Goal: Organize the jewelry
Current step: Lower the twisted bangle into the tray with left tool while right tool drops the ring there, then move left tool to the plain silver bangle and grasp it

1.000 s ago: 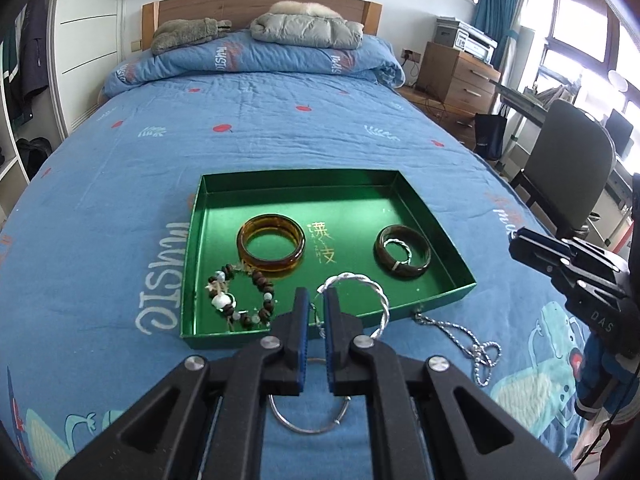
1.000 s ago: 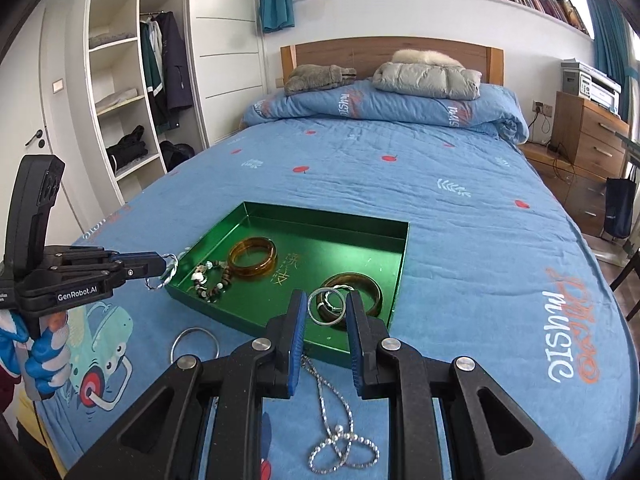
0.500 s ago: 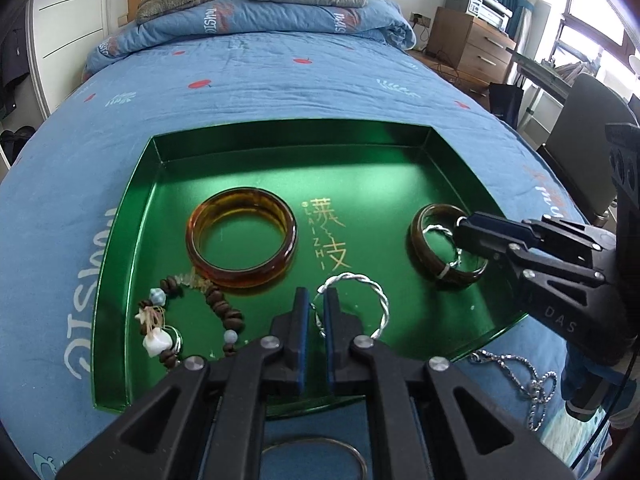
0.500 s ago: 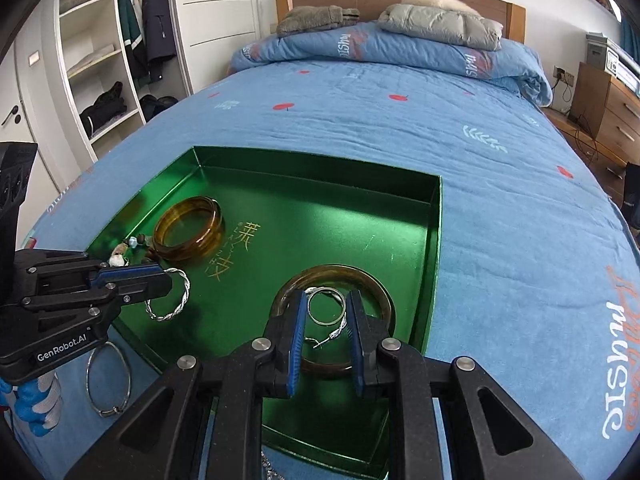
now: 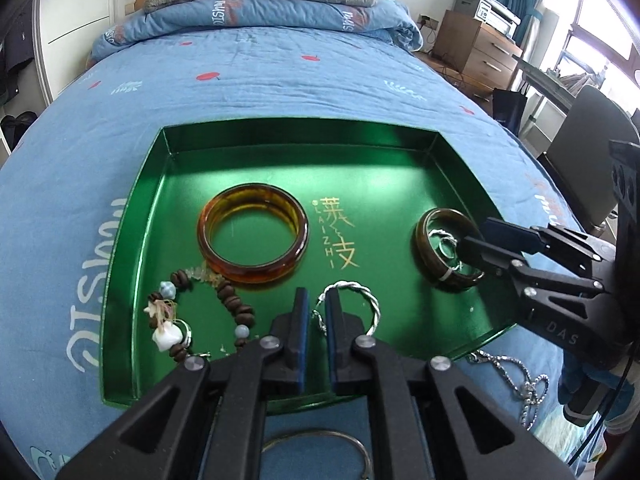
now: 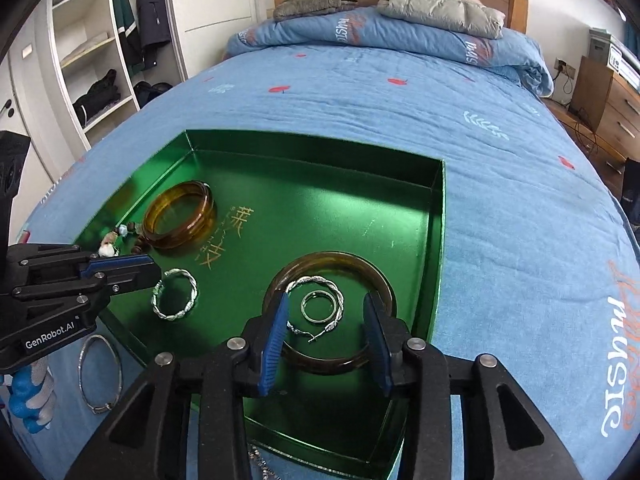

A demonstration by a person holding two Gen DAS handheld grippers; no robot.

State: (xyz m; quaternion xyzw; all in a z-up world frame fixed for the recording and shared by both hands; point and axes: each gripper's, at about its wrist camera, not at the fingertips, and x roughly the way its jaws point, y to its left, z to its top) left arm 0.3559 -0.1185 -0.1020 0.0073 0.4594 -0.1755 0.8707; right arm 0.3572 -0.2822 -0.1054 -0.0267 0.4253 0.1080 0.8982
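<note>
I'm over a bed (image 6: 500,220) with a blue quilt, a wardrobe to one side and a wooden dresser to the other. A green tray (image 6: 434,208) lies on the quilt.

In the tray I count two amber bangles: a light one (image 5: 253,237) at the left and a darker one (image 6: 332,312) at the right. A bead bracelet (image 5: 200,312) sits in the near-left corner. There are two twisted silver hoops – one (image 6: 175,295) pinched at its edge by my left gripper (image 5: 316,320), whose jaws are closed on it, its lower rim at or near the tray floor. The other (image 6: 320,304) lies inside the darker bangle with a small plain ring (image 6: 319,306) within it.

My right gripper (image 6: 326,320) hangs over that bangle; its jaws have just been opening and now stand apart, straddling the hoop and ring without touching them.

Outside the tray, on the quilt – one thin wire bangle (image 6: 100,374) by the near-left edge and one silver chain (image 5: 516,384) by the near-right corner.
</note>
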